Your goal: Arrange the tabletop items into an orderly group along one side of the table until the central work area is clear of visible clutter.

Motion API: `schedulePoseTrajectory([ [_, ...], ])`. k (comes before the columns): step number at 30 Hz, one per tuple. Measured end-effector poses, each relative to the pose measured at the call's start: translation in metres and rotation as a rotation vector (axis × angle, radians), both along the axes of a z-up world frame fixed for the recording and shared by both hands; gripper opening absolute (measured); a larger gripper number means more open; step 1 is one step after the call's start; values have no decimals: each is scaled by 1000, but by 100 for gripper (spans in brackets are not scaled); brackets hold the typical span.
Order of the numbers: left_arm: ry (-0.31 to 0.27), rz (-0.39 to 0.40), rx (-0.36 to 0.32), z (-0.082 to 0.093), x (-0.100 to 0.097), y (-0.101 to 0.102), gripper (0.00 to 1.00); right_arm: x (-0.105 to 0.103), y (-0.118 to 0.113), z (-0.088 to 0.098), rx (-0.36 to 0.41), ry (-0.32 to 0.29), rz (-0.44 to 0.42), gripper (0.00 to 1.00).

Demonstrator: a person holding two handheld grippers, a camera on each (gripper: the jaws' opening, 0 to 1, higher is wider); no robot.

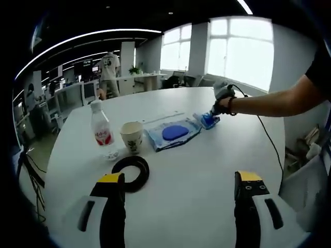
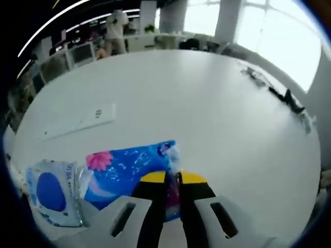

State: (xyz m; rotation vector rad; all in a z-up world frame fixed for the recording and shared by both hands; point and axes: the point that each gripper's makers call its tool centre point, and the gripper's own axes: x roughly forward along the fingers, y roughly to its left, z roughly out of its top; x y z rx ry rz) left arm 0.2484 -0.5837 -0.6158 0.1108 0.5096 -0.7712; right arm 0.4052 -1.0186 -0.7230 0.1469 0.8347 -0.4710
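A: Claw status first, nearest things outward. Left claw (image 1: 178, 206) hangs over the round white desk (image 1: 207, 155) with its jaws spread wide and nothing between them.

B: Just ahead of its left jaw lies the black rubber ring (image 1: 130, 173), flat on the desk. Beyond that, the cream paper cup with a green print (image 1: 132, 137), upright, and just beside it the clear plastic bottle with a red label and white cap (image 1: 101, 129), also upright.

A: Right of the cup is the clear plastic pouch holding a blue oval pad (image 1: 173, 134), lying flat. These four sit in a loose cluster near the desk's middle, so most of the tidying looks undone.

B: Right claw (image 2: 173, 188)?

A: Jaws pressed together on the edge of a blue printed plastic packet with a pink flower (image 2: 129, 170). In the left gripper view the packet (image 1: 208, 120) rests on the desk touching the pouch's far corner, with the person's hand (image 1: 223, 106) on the gripper above it.

B: An edge pinch suits a thin, limp packet; it will probably sag if lifted.

A: Far side: a flat white strip (image 2: 83, 121) on the desk, dark cables (image 2: 279, 90) near the rim, and a person standing (image 1: 109, 72) among office desks.
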Motion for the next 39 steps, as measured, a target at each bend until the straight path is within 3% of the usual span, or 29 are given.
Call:
schedulePoseTrajectory([
  [16, 5, 5, 8, -1, 0, 2, 86, 6, -4, -2, -25, 0, 111, 12],
  [22, 6, 6, 10, -1, 0, 1, 86, 10, 0, 3, 0, -41, 141, 18],
  [29, 3, 4, 9, 0, 1, 0, 87, 8, -6, 14, -47, -60, 153, 30],
  [35, 7, 8, 11, 0, 1, 0, 90, 9, -3, 21, -41, -88, 185, 42],
  [39, 4, 17, 1, 3, 2, 1, 91, 12, 7, 32, -12, -137, 239, 53],
])
